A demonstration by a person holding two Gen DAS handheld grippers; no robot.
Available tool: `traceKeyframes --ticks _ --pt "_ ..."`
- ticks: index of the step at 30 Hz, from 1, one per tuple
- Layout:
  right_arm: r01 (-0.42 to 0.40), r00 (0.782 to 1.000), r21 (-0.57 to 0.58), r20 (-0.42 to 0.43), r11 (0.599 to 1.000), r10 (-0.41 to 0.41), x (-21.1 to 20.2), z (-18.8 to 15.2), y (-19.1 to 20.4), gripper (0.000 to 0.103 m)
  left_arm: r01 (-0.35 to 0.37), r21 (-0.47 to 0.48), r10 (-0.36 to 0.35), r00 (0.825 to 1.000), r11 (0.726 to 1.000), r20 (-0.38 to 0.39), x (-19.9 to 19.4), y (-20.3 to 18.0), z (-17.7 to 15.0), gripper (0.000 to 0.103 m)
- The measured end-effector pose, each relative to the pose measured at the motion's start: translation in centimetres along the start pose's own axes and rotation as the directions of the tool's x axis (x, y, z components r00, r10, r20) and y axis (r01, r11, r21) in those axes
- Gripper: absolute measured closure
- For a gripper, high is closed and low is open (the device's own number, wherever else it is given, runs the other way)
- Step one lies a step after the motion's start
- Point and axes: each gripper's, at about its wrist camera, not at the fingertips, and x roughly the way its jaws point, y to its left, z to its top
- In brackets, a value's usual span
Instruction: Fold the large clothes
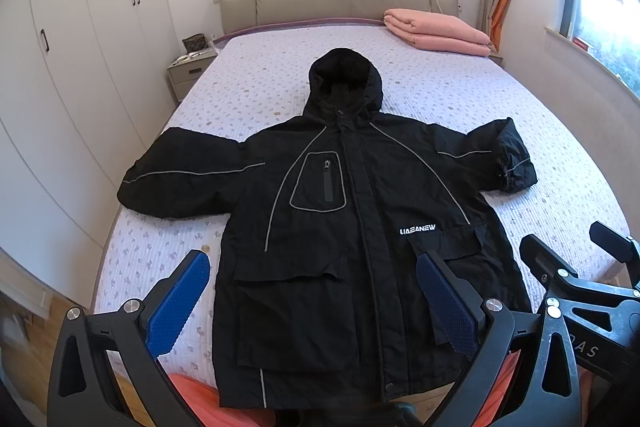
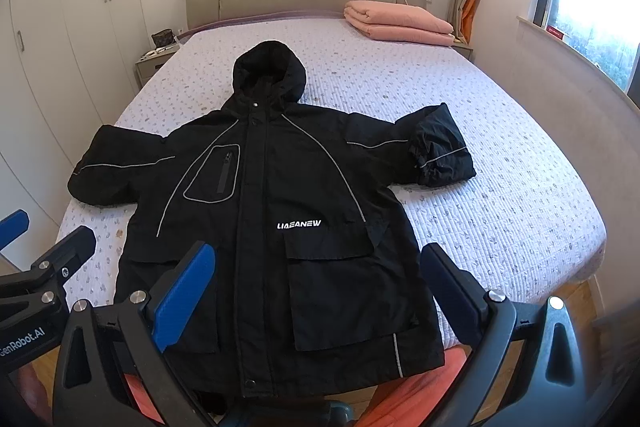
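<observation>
A black hooded jacket [image 1: 340,211] lies flat and face up on the bed, hood toward the headboard, both sleeves spread out sideways; it also shows in the right wrist view [image 2: 272,211]. Its right sleeve cuff [image 2: 440,151] is bunched up. My left gripper [image 1: 312,299] is open and empty, held above the jacket's hem. My right gripper [image 2: 320,291] is open and empty, also above the hem. The right gripper shows at the right edge of the left wrist view [image 1: 576,267]; the left gripper shows at the left edge of the right wrist view [image 2: 44,259].
The bed [image 1: 248,83] has a lilac patterned quilt. A folded pink blanket [image 1: 436,31] lies near the headboard on the right. A nightstand [image 1: 188,67] and white wardrobes [image 1: 80,47] stand on the left. A window sill [image 2: 580,67] runs along the right.
</observation>
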Motion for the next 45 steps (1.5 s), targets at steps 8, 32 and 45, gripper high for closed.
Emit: traceKeyframes --ticks 8,32,45 --pt "-0.021 1.000 0.007 -0.005 1.000 0.022 0.0 -0.3 0.0 0.000 -0.001 -0.004 0.001 1.000 1.000 -0.006 0.2 0.3 -0.2 0.000" --pt "-0.010 1.000 0.003 -0.010 1.000 0.010 0.2 -0.2 0.0 0.000 0.001 -0.003 -0.001 1.000 1.000 -0.023 1.0 0.1 -0.4 0.000" --pt "0.035 0.999 -0.031 0.036 0.999 -0.034 2.0 -0.1 -1.2 0.000 -0.016 -0.011 0.016 0.999 1.000 -0.031 3.5 -0.1 -0.2 0.000"
